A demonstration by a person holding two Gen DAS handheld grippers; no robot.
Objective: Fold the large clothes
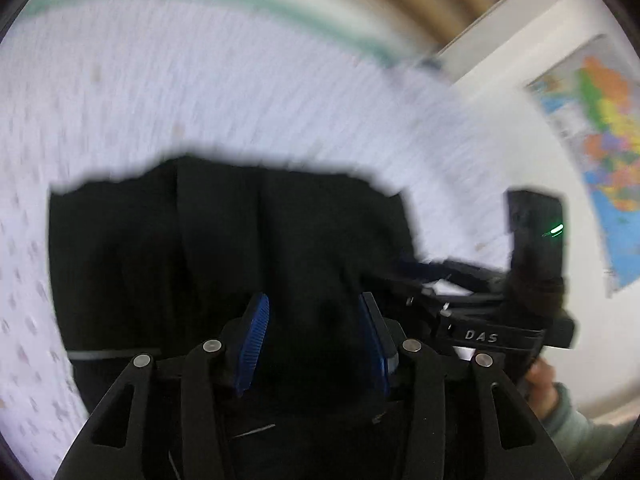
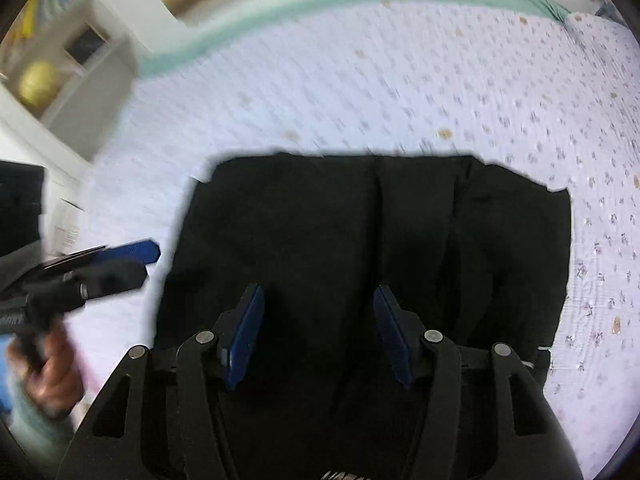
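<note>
While both wrist views blur, left gripper [image 1: 314, 340] & right gripper [image 2: 320, 334] hang over the black garment [image 2: 360, 248], blue pads apart, nothing pinched btwn them; garment lies folded flat on the floral bedsheet [image 2: 400, 92], near its front edge; sheet's green-trimmed far edge beyond.
</note>
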